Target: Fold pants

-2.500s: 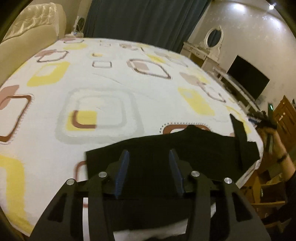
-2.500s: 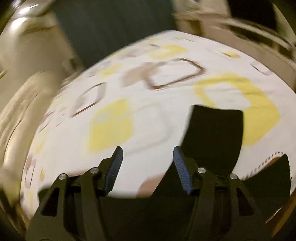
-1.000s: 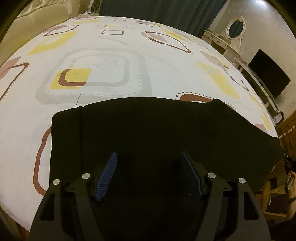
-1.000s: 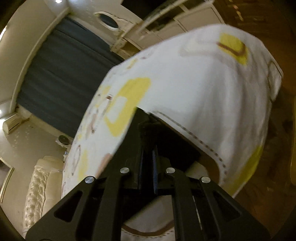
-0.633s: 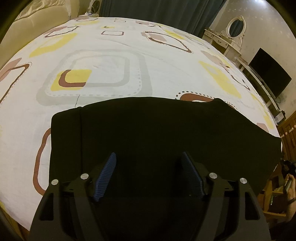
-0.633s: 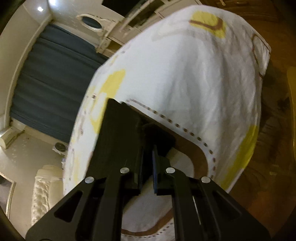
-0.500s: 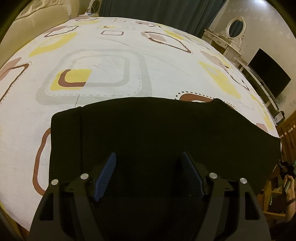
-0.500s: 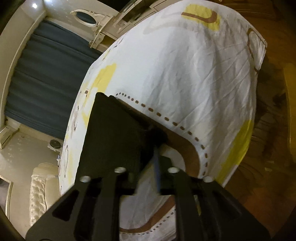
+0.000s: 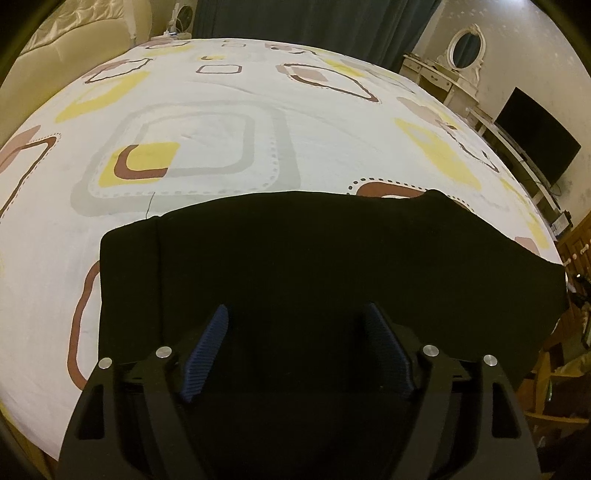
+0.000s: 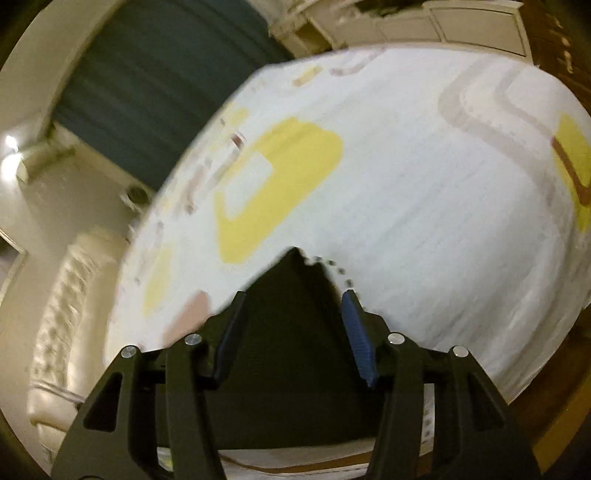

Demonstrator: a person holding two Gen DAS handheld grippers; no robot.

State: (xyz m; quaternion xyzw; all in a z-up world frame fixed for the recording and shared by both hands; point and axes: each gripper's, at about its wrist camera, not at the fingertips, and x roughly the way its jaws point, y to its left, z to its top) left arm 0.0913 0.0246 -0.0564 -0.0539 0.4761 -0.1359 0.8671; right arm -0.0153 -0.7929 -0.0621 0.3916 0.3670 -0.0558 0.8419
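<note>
i have the black pants lying flat across the near edge of the bed, on a white sheet printed with yellow, brown and grey rounded squares. my left gripper hangs over the cloth with its blue-padded fingers spread wide, gripping nothing. my right gripper is spread wide too, over a pointed corner of the pants; that view is blurred. i can't read any label or writing on the pants or the sheet. beyond the bed i see a dark curtain, a black tv screen and an oval mirror.
</note>
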